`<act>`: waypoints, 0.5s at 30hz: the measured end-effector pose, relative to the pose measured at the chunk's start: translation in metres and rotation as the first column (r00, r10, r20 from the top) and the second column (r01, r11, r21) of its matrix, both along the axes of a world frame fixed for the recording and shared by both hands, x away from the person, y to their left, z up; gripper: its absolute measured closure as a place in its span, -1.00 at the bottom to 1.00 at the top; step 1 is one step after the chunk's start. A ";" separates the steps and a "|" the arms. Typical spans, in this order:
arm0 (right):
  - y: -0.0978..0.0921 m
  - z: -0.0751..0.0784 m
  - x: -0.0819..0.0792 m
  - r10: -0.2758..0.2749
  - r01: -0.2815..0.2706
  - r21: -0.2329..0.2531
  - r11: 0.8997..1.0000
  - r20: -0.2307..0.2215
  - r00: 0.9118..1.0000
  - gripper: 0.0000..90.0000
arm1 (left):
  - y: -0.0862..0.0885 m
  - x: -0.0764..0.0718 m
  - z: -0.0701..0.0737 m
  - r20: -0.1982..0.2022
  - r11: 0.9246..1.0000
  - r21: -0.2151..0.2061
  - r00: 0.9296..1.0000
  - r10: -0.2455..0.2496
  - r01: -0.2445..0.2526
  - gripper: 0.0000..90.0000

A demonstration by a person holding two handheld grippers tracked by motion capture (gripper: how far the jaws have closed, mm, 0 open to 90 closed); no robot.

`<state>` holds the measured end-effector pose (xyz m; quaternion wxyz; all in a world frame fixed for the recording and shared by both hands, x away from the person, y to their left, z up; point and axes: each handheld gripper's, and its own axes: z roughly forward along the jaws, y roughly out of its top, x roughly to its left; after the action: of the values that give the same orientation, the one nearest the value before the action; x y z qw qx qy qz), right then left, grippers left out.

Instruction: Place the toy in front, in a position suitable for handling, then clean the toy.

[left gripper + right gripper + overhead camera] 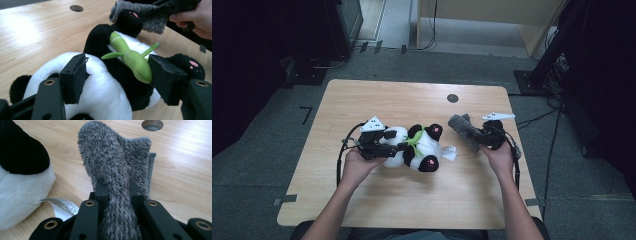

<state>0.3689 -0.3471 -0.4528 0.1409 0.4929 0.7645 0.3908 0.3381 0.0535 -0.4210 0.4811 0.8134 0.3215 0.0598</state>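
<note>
— Jaws of the right gripper (484, 136), how do they stand?

— Pressed together on a grey fuzzy sock (113, 167). The fabric is pinched between them, and its free end lies on the table (412, 97) toward the round hole (452, 98), near the right edge.

— And the left gripper (387, 148)?

— It stands wide apart around a plush panda (105, 92). One pad (75, 75) touches the white body, the other pad (166, 77) is just beside the green bamboo shoot (130, 56) on its chest. I cannot tell if it squeezes.

— How does the panda look?

— White and black, with pink paw soles, lying near the table's middle, just beside the sock. A white tag (62, 206) sticks out from it.
</note>
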 end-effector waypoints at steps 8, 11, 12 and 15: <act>0.005 0.011 -0.006 0.016 -0.016 0.009 1.000 -0.001 1.000 0.70 | 0.016 -0.005 -0.005 -0.014 0.999 -0.045 1.000 -0.007 0.006 -0.58; 0.008 0.015 -0.007 0.029 -0.029 0.009 1.000 -0.002 1.000 0.70 | 0.024 -0.006 -0.009 -0.021 0.999 -0.038 1.000 0.006 -0.006 -0.60; 0.009 0.016 -0.008 0.033 -0.033 0.013 0.999 -0.006 0.999 0.70 | 0.026 -0.007 -0.010 -0.020 0.999 -0.039 1.000 0.010 -0.011 -0.60; 0.012 0.019 -0.008 0.049 -0.049 0.021 0.999 -0.003 0.999 0.70 | 0.031 -0.008 -0.013 -0.011 0.999 -0.043 1.000 0.027 -0.027 -0.60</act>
<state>0.3605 -0.3346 -0.4335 0.1248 0.4759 0.7726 0.4013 0.3304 0.0841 -0.4342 0.4961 0.7986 0.3362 0.0548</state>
